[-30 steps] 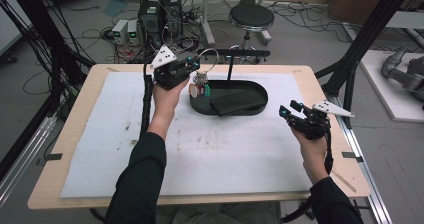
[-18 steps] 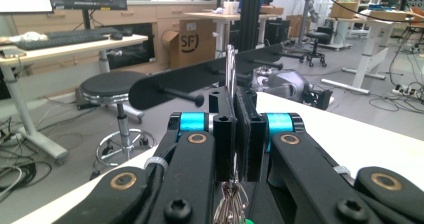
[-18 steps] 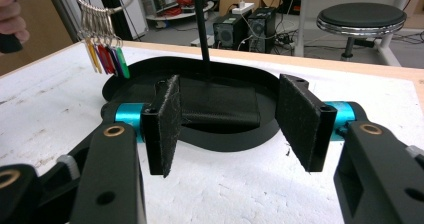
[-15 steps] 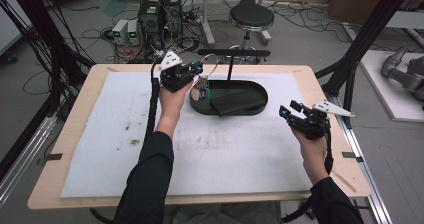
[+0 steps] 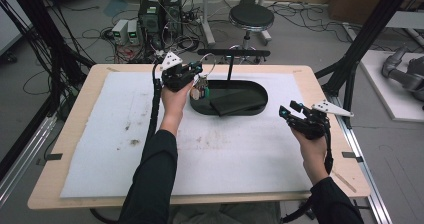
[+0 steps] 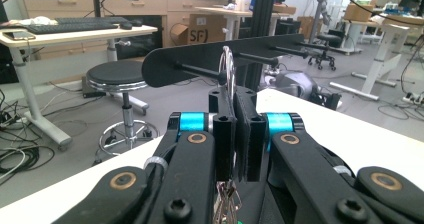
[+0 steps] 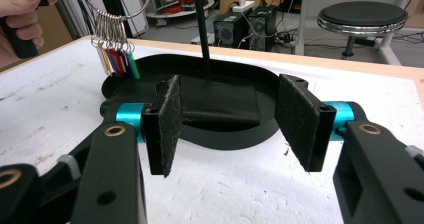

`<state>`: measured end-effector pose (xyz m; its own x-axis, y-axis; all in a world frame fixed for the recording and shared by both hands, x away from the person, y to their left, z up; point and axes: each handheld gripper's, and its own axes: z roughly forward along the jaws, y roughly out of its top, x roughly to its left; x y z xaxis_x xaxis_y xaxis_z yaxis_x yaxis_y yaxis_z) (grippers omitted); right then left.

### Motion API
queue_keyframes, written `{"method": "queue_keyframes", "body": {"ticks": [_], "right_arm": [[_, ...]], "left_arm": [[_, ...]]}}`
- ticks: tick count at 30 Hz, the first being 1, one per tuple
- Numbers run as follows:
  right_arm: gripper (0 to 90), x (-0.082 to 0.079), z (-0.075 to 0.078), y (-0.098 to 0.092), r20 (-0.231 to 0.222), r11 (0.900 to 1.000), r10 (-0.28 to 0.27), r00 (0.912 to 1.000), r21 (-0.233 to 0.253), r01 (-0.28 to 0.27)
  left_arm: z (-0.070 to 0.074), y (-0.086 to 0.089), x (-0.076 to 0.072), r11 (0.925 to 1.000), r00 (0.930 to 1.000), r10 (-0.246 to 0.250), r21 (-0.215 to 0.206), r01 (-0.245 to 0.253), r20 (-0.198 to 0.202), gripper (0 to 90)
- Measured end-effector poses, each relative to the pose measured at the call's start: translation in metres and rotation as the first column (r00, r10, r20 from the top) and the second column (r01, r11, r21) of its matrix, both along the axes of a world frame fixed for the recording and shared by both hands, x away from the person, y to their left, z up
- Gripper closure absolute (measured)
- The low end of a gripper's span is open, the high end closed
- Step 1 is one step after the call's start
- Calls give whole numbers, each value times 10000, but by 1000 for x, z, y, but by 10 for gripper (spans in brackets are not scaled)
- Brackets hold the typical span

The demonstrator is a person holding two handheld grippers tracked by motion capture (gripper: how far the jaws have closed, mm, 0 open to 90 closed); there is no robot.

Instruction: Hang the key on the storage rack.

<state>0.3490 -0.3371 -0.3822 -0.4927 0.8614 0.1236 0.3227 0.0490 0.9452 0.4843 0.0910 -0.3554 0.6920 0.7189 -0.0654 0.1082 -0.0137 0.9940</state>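
Note:
My left gripper [image 5: 196, 75] is shut on a metal key ring [image 6: 228, 66], held at the left end of a black oval stand base [image 5: 260, 91]. Several coloured keys [image 5: 201, 90] hang from the ring above the base's left rim. In the left gripper view the ring stands upright between the closed jaws [image 6: 235, 101], just before a peg [image 6: 200, 72] of the stand's black crossbar [image 6: 190, 60]. My right gripper [image 5: 288, 112] hovers open over the white mat, right of the base. In the right gripper view its jaws [image 7: 240, 115] stand wide apart with nothing between them, and the keys [image 7: 118, 60] hang at the upper left.
A thin post [image 5: 230, 68] rises from the base and carries the crossbar [image 5: 233, 52]. A dark flat pad [image 5: 235, 103] lies inside the base. The white mat [image 5: 100, 149] covers most of the wooden table [image 5: 345, 169]. A stool [image 5: 251, 18] and computers [image 5: 160, 11] stand beyond the far edge.
My left gripper has shifted a little right and nearer with the key ring, toward the stand. The right gripper has stayed where it was.

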Motion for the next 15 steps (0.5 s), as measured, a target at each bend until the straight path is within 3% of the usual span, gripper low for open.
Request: {"method": "queue_keyframes", "body": {"ticks": [15], "right_arm": [[453, 2, -1, 0, -36, 10000, 59, 10000, -23, -59]], "left_arm": [[-10, 1, 5, 9994, 9990, 329, -53, -331, -315, 862]]}}
